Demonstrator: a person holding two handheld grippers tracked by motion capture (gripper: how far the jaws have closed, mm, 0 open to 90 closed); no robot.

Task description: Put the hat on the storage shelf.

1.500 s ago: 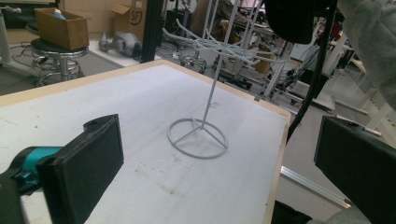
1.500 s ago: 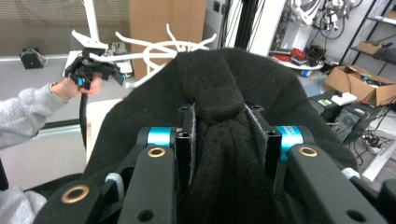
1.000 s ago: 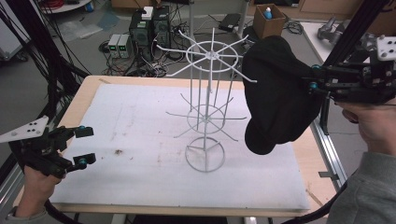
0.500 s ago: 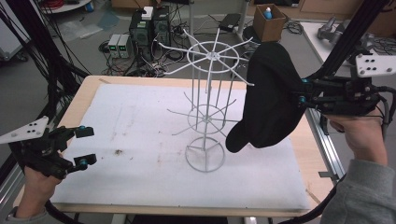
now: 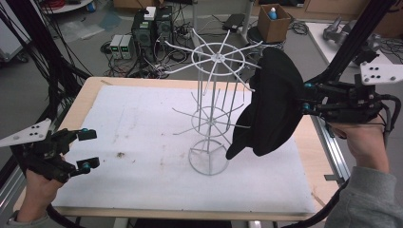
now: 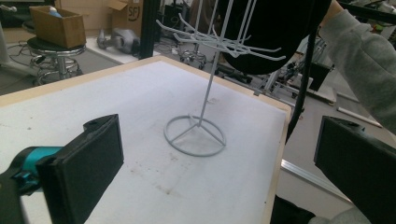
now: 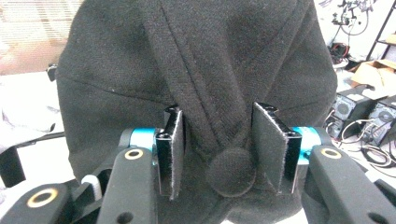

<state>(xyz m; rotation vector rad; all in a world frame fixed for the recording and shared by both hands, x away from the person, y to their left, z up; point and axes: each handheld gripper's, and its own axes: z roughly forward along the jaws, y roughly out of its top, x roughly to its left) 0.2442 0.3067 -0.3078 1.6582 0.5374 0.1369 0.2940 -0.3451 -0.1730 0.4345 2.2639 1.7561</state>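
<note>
A black cap (image 5: pixel 273 104) hangs in the air at the right side of a white wire rack (image 5: pixel 214 114), its brim pointing down toward the rack's base ring. My right gripper (image 5: pixel 304 97) is shut on the cap's crown. In the right gripper view its pads pinch a fold of the cap (image 7: pixel 201 70) beside the top button. The cap touches or overlaps the rack's right-hand arms; I cannot tell which. My left gripper (image 5: pixel 86 149) stands open and empty over the table's front left. In the left gripper view the rack (image 6: pixel 198 135) stands ahead with the cap (image 6: pixel 271 28) behind it.
A white mat (image 5: pixel 142 118) covers the wooden table. An aluminium rail (image 5: pixel 328 147) runs along the right edge and a black frame pole (image 5: pixel 361 33) rises behind my right hand. Computer cases (image 5: pixel 152 23) and a cardboard box (image 5: pixel 273 21) sit beyond the far edge.
My right gripper has carried the cap left toward the rack and turned it, so the brim now swings down toward the rack's base. The left gripper has stayed put.
</note>
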